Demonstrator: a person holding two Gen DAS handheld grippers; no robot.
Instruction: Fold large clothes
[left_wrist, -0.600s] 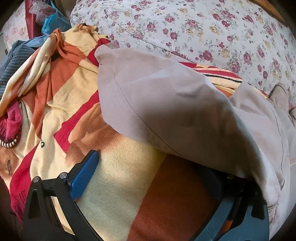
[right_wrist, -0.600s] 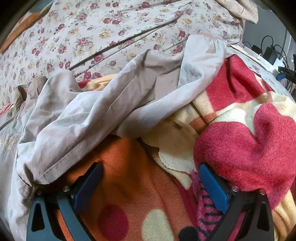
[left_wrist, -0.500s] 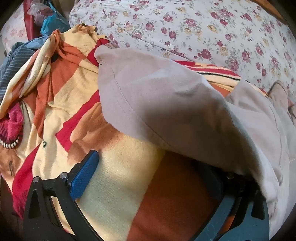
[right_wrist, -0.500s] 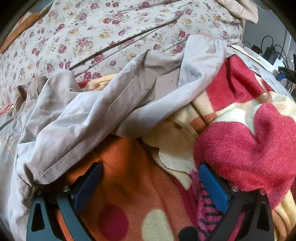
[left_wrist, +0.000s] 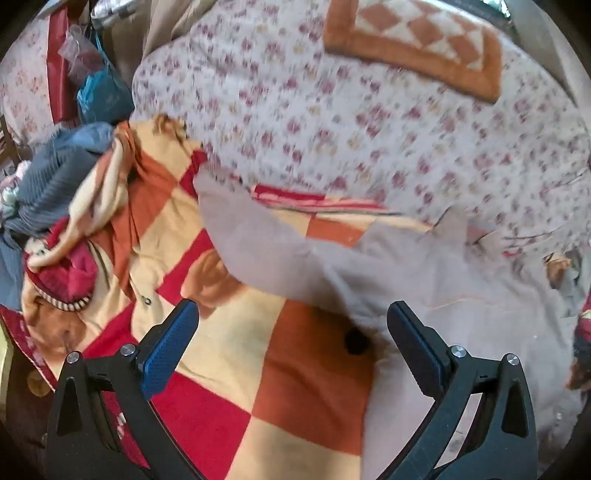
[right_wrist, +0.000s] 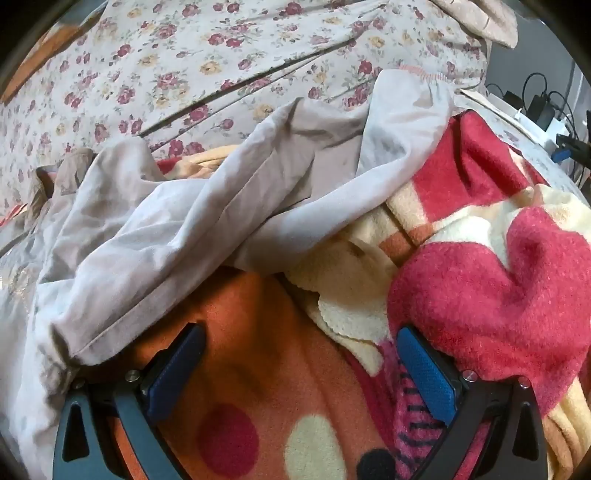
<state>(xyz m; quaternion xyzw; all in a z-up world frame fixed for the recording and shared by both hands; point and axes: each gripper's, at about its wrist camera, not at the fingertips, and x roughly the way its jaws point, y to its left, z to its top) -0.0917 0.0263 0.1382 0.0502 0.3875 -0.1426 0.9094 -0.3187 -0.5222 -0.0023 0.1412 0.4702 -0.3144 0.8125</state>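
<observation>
A large pale grey-beige garment (left_wrist: 424, 280) lies spread over a checked red, orange and cream blanket (left_wrist: 295, 373). In the right wrist view the same garment (right_wrist: 207, 206) is rumpled in folds, one elastic-edged end reaching up right. My left gripper (left_wrist: 291, 317) is open and empty above the blanket, its right finger over the garment's edge. My right gripper (right_wrist: 301, 341) is open and empty, low over the orange blanket (right_wrist: 258, 332), its left finger next to the garment's hem.
A floral bed cover (left_wrist: 369, 110) lies behind, with an orange checked cloth (left_wrist: 417, 48) on it. A heap of blue and striped clothes (left_wrist: 55, 166) sits at left. A red and cream fleece (right_wrist: 498, 277) bulges at right. Cables and chargers (right_wrist: 546, 110) stand at far right.
My left gripper has pulled up and back from the garment, which now lies flatter on the blanket instead of draping over the right finger. The right gripper has not moved.
</observation>
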